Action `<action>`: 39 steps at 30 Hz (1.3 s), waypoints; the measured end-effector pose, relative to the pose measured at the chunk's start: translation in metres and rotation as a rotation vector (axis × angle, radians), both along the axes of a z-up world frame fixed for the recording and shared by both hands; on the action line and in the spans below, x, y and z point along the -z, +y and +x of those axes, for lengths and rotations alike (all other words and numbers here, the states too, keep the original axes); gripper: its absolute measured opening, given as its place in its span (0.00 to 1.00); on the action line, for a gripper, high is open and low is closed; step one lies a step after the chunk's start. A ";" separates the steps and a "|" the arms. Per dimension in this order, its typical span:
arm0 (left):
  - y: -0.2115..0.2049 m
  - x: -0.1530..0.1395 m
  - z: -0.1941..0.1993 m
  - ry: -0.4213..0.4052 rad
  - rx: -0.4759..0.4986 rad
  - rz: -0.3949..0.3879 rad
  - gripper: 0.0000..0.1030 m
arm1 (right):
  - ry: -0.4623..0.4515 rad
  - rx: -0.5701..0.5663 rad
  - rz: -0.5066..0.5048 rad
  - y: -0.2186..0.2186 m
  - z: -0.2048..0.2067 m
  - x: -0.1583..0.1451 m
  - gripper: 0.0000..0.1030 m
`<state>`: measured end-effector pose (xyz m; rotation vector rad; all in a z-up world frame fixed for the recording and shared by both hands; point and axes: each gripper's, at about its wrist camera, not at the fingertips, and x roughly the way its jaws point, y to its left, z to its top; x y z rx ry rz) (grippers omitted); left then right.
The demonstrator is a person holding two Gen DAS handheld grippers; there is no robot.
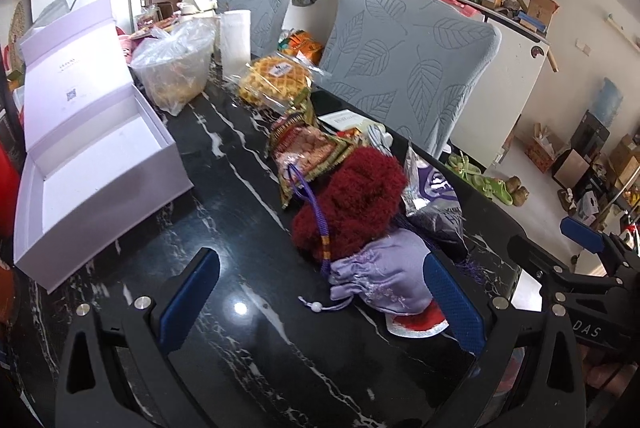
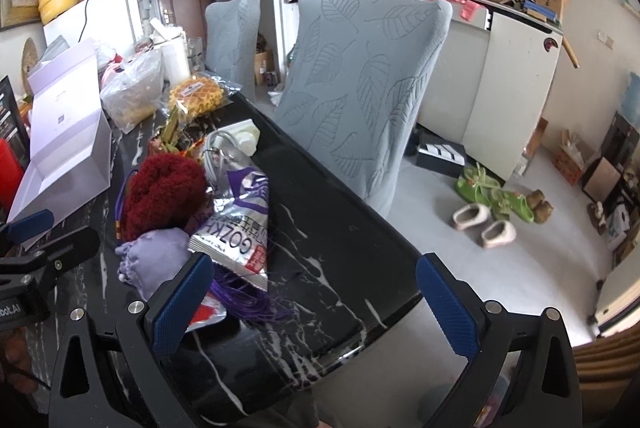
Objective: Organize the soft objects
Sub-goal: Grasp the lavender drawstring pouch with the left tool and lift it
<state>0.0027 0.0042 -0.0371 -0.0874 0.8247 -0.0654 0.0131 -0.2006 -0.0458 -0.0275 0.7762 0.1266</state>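
A lavender drawstring pouch (image 1: 380, 278) is lying on the black marble table (image 1: 240, 188), toward its right edge, touching a dark red fuzzy knit (image 1: 352, 196) just behind it. The left gripper (image 1: 320, 302) is hovering over the table with its fingers (image 1: 454, 302) spread wide and released, the right one just beside the pouch. The right gripper (image 2: 316, 302) is likewise standing open and empty above the table's right edge. A purple cord (image 1: 314, 212) is draping across the knit, a silver snack bag (image 2: 240, 224) is crowding the pouch on its right, and purple fringe (image 2: 244, 302) is spilling under that bag. An open white box (image 1: 96, 164) is sitting along the left edge; waffles (image 1: 276, 80) and a plastic bag (image 1: 176, 68) are lying farther back. Two grey chairs (image 2: 356, 84) are standing against the right edge.
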 end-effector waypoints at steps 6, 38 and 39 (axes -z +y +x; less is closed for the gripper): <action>-0.017 0.016 0.009 0.051 0.038 -0.033 1.00 | 0.023 0.012 0.019 -0.013 0.005 0.007 1.00; -0.036 0.051 0.026 0.111 0.108 -0.109 0.71 | 0.092 0.050 0.048 -0.041 0.021 0.027 1.00; -0.036 0.051 0.026 0.111 0.110 -0.112 0.71 | 0.092 0.048 0.049 -0.041 0.021 0.027 1.00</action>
